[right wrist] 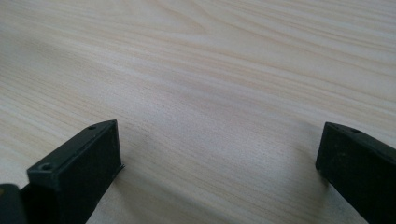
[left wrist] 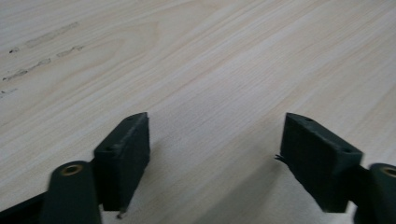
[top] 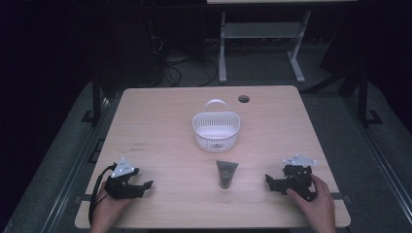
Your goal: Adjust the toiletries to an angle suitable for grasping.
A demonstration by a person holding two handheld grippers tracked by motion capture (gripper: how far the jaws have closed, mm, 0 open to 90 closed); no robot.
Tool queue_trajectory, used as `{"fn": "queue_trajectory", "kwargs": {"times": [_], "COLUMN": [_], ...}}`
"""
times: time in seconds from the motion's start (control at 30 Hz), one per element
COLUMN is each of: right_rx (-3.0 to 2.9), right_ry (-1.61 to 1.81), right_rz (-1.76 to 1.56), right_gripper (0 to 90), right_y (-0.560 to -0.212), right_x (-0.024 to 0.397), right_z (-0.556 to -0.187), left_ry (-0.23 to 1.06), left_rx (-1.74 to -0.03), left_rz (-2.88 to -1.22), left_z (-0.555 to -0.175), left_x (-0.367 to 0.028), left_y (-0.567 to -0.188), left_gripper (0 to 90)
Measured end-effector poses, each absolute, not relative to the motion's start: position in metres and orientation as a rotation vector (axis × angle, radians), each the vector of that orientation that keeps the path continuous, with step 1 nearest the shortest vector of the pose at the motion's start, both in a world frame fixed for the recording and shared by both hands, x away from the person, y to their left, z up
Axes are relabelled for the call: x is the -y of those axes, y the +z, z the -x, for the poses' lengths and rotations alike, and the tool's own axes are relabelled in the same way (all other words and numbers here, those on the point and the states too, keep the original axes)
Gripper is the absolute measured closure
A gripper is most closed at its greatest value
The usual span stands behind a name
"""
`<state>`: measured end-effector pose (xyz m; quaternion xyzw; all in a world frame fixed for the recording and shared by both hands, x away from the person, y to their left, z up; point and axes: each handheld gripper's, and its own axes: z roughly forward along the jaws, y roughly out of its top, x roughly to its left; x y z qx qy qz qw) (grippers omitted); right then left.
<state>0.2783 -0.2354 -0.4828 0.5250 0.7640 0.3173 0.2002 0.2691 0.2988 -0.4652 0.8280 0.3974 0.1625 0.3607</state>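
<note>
On table [top: 160, 126]: one basket [top: 216, 130], one tube [top: 226, 173]

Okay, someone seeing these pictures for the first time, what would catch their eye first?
Probably the white basket with its loop handle, standing alone mid-table on the pale wooden table. Just in front of it lies a dark tube, cap end toward the person. Flanking the tube near the front edge, the left gripper and right gripper rest in the person's hands, both with jaws open and nothing between them.
</note>
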Motion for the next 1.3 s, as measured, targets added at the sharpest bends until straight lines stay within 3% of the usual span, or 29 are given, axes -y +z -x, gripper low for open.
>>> {"fn": "queue_trajectory", "kwargs": {"times": [0.73, 1.3], "right_rx": [-2.136, -2.135], "right_ry": [0.887, 0.887], "right_rz": [-1.468, -1.468], "right_gripper": [0.0, 0.0], "right_y": [-0.483, -0.483], "right_x": [0.235, 0.235], "right_z": [-0.278, -0.278], "left_ry": [0.261, 0.19], "left_rx": [-0.954, -0.892], "left_rz": [-2.158, -2.193], "left_z": [-0.268, -0.275], "left_x": [-0.288, -0.262], "left_y": [-0.435, -0.411], "left_gripper": [88.3, 89.7]}}
